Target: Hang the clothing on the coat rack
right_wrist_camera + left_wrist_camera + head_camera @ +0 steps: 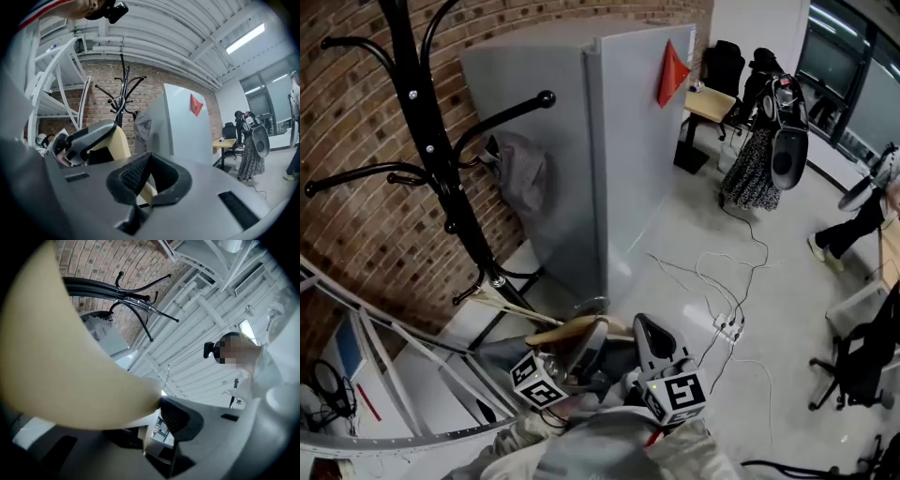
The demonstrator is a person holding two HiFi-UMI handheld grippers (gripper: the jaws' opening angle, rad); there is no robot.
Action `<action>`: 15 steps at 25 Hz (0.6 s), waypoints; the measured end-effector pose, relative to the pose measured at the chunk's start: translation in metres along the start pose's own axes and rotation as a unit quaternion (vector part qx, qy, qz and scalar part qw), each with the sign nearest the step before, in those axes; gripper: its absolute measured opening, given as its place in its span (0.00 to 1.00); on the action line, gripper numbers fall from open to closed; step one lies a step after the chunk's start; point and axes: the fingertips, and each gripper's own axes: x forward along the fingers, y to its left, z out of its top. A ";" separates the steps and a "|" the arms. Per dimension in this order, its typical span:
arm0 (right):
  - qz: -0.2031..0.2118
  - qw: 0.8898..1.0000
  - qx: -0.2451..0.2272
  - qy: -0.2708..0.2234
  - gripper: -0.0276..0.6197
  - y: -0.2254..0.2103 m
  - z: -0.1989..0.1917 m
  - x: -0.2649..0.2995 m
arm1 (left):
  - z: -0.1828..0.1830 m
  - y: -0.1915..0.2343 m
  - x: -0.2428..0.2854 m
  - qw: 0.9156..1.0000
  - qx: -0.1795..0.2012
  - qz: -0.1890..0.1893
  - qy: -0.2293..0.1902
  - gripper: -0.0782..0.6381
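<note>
Biggest things first: a brick wall (356,216), a grey partition (628,141) leaning by it, and the black coat rack (431,141) standing between them. A grey garment (523,178) is draped on one of the rack's lower hooks, right against the partition. So that piece of clothing is on the rack, well away from the tools.

Down at the bottom of the head view is a wooden hanger (572,330), held across between both tools. The left gripper (592,330) is clenched on one end and the right gripper (645,330) is clamped on the other. I can't tell if anything hangs from it, since that area is just grey clutter.

My guess at the step is carrying the hanger toward the rack, with hooking not begun. The next move probably needs both tools lifting together and reaching left and up to a free arm, without knocking the garment there.

On what each view gives: the left gripper view is mostly wood, with one ribbed pad pressed into it, so it settles the grip. The right gripper view shows rack, garment and partition together, and the other tool on the hanger. Only the head view shows how low the hanger sits.
</note>
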 end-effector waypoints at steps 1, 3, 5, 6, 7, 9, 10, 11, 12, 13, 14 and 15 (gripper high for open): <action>0.013 1.000 -0.002 0.000 0.08 -0.001 0.003 0.007 | 0.002 0.003 0.002 1.000 0.006 0.006 -0.006 0.27; 0.042 0.999 -0.002 -0.002 0.08 0.000 0.006 0.021 | 0.008 0.011 0.004 0.999 0.019 0.022 -0.019 0.27; 0.068 0.998 -0.002 -0.002 0.08 0.000 0.007 0.034 | 0.014 0.019 0.005 0.998 0.033 0.039 -0.034 0.27; 0.079 0.997 -0.003 0.000 0.08 -0.001 0.007 0.040 | 0.016 0.023 0.005 0.997 0.039 0.047 -0.041 0.27; 0.088 0.996 -0.004 0.002 0.08 -0.003 0.006 0.045 | 0.018 0.026 0.006 0.996 0.044 0.054 -0.047 0.27; 0.107 0.994 -0.007 0.004 0.08 -0.007 0.006 0.054 | 0.020 0.032 0.008 0.995 0.053 0.068 -0.059 0.27; 0.119 0.993 -0.008 0.005 0.08 -0.007 0.006 0.058 | 0.021 0.035 0.009 0.993 0.058 0.076 -0.064 0.27; 0.130 0.991 -0.009 0.006 0.08 -0.007 0.006 0.061 | 0.022 0.038 0.009 0.992 0.063 0.083 -0.069 0.27; 0.139 0.990 -0.008 0.008 0.08 -0.008 0.005 0.064 | 0.023 0.040 0.010 0.991 0.069 0.090 -0.074 0.27; 0.147 0.989 -0.006 0.012 0.08 -0.009 0.004 0.066 | 0.023 0.041 0.011 0.989 0.075 0.097 -0.079 0.28; 0.154 0.988 -0.005 0.014 0.08 -0.011 0.004 0.067 | 0.023 0.042 0.012 0.988 0.081 0.102 -0.083 0.27; 0.164 0.986 -0.003 0.015 0.08 -0.012 0.004 0.068 | 0.022 0.042 0.013 0.986 0.087 0.108 -0.087 0.28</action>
